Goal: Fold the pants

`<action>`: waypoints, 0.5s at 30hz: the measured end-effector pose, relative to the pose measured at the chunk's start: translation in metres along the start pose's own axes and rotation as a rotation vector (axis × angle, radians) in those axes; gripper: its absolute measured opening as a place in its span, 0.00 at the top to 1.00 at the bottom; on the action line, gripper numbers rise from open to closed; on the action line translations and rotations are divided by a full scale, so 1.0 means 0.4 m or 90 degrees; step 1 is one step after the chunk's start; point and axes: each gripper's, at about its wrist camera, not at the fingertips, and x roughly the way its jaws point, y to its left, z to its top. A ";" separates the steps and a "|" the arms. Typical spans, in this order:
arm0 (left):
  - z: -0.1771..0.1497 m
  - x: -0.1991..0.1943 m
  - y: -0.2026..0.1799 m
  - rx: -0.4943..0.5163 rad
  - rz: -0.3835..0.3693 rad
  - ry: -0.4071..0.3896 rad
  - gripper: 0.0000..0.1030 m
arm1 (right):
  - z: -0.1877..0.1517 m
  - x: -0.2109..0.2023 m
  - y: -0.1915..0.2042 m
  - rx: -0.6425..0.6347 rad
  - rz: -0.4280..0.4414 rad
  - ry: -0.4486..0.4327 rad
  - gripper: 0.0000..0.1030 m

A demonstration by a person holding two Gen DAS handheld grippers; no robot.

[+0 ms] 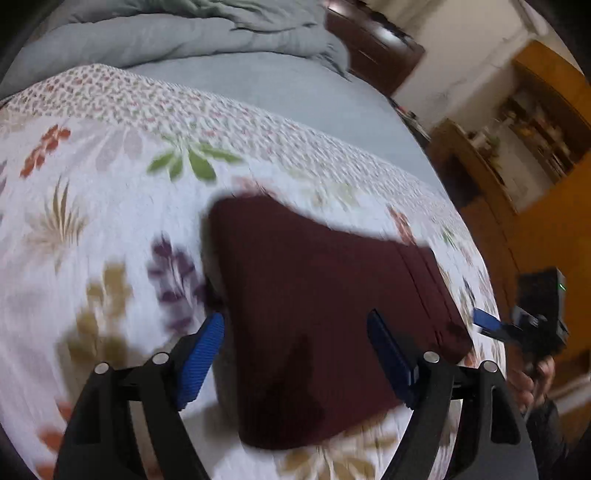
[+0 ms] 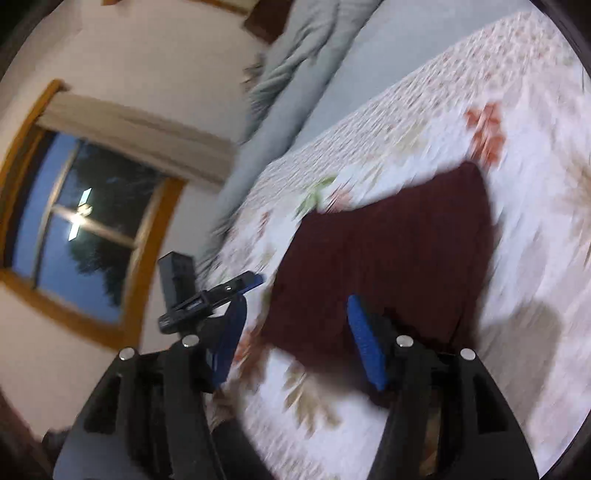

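Hovering above the bed, the left gripper (image 1: 295, 354) shows blue fingers spread with nothing between them; the right gripper (image 2: 295, 332) likewise stands parted and empty (both views are motion-blurred). Beyond them, the folded maroon pants (image 1: 317, 295) lie flat on the floral bedspread (image 1: 92, 206). Farther back sits a rumpled grey duvet (image 1: 166, 33).

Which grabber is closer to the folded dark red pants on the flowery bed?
Left. The left gripper hovers right over the folded dark red pants; the right gripper hangs at their edge, slightly off.
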 end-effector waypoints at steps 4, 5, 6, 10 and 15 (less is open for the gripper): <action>-0.109 0.058 0.052 -0.038 0.031 0.044 0.23 | -0.066 0.041 -0.124 0.063 -0.063 0.024 0.76; -0.122 0.071 0.066 -0.050 0.023 0.042 0.21 | -0.070 0.040 -0.141 0.075 -0.068 0.023 0.87; -0.129 0.068 0.069 -0.050 0.018 0.032 0.21 | -0.071 0.037 -0.144 0.076 -0.076 0.021 0.86; -0.109 0.026 0.059 -0.053 -0.045 0.006 0.19 | -0.031 0.010 -0.031 0.013 -0.073 -0.012 0.46; -0.093 0.057 0.078 -0.070 -0.066 0.022 0.08 | 0.140 0.107 -0.046 0.045 -0.115 -0.039 0.38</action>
